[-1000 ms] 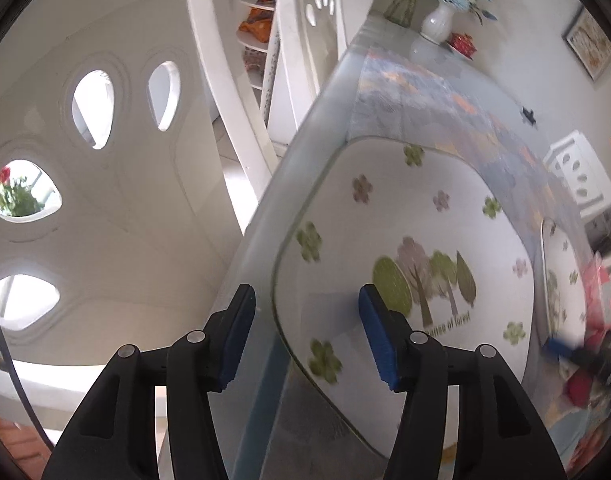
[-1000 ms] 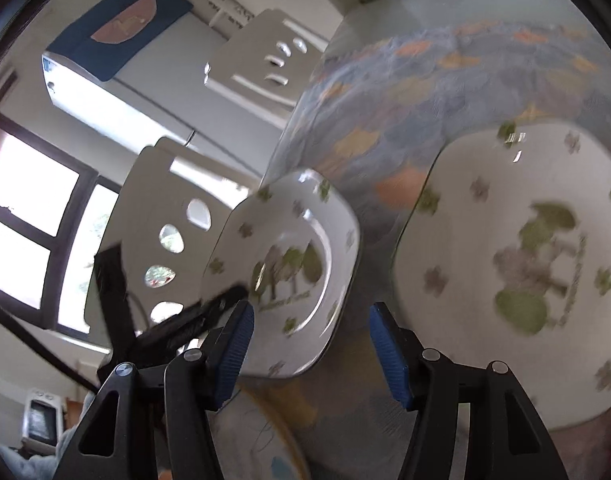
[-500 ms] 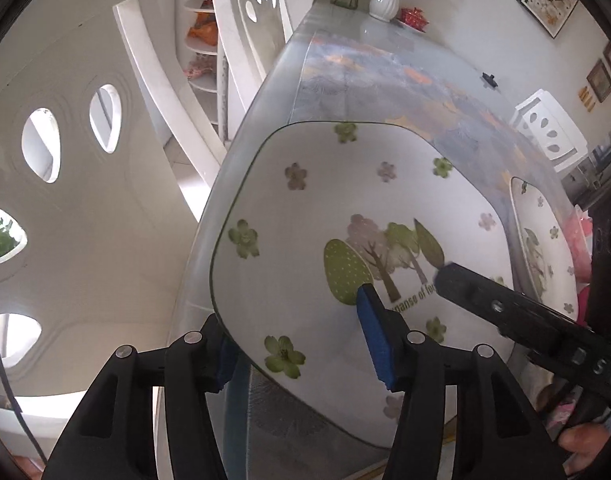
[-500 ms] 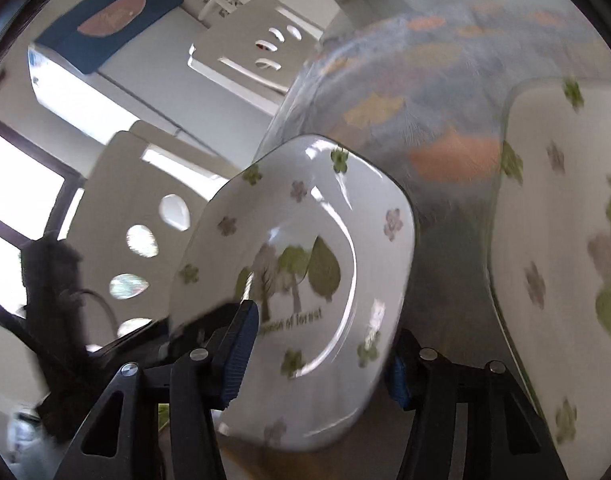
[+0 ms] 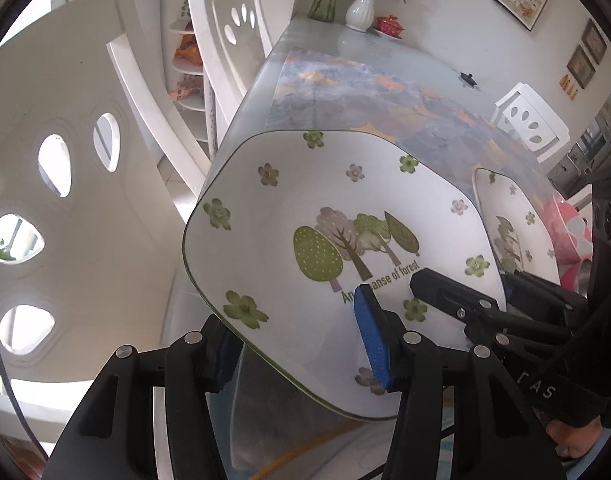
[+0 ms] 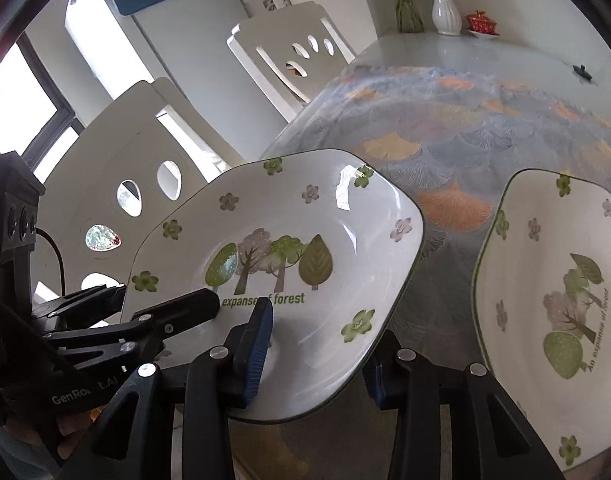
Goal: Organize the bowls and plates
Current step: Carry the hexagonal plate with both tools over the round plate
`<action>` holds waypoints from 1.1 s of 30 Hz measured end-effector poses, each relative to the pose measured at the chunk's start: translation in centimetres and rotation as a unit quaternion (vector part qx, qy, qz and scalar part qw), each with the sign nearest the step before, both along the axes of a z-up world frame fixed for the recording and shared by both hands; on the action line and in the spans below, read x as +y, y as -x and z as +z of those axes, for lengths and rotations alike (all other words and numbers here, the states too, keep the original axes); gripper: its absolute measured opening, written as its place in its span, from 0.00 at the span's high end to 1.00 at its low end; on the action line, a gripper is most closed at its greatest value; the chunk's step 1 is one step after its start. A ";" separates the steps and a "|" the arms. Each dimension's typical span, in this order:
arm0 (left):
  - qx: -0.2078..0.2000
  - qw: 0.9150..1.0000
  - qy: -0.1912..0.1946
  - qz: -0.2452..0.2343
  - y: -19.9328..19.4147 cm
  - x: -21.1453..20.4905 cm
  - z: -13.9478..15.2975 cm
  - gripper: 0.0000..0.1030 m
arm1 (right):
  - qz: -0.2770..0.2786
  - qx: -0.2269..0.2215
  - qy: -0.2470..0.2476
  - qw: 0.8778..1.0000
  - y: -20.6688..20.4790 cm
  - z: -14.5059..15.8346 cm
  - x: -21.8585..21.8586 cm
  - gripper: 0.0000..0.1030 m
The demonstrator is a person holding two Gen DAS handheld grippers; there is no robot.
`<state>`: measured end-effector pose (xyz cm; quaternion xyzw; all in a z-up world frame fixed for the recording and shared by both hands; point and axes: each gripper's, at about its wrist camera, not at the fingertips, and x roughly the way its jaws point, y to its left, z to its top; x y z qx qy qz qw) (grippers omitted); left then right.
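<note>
Two white square plates with tree and flower prints. My left gripper (image 5: 301,340) is shut on the near rim of one plate (image 5: 337,240), one pad above it and one below, and holds it lifted and tilted. My right gripper (image 6: 317,348) is shut the same way on the near rim of a plate (image 6: 289,264), lifted above the table. The other plate (image 6: 553,304) shows at the right of the right wrist view, and at the right edge of the left wrist view (image 5: 509,228). The other gripper's fingers (image 5: 449,292) reach in over each held plate.
A glass-topped table (image 6: 465,128) with a leaf-patterned mat runs away from me. White chairs (image 5: 85,184) stand along its left side. A white vase of flowers (image 6: 445,12) and a small red dish (image 6: 481,24) stand at the far end.
Both grippers closed on plate rims and lifted the plates off the table. The views swung level and the two grippers came close together.
</note>
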<state>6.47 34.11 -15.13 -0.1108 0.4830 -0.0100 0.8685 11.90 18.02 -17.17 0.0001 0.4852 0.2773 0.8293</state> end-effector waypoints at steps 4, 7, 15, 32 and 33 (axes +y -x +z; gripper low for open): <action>-0.007 1.000 0.000 0.000 1.1 -1.0 0.9 0.53 | -0.002 -0.007 -0.007 1.000 0.5 0.8 -0.9 0.62; -0.013 1.000 0.000 0.000 2.0 -1.8 1.5 0.53 | -0.002 -0.020 -0.013 1.000 1.6 1.8 -1.8 0.62; -0.019 0.999 -0.024 0.010 5.4 -4.1 2.7 0.53 | 0.011 -0.029 -0.026 0.999 4.9 2.9 -3.8 0.62; -0.011 0.998 -0.036 0.057 16.0 -7.6 3.1 0.53 | 0.070 -0.037 -0.025 0.997 14.3 3.5 -6.7 0.62; -0.010 0.998 -0.036 0.059 16.6 -7.7 3.0 0.53 | 0.073 -0.035 -0.025 0.996 14.8 3.5 -6.7 0.62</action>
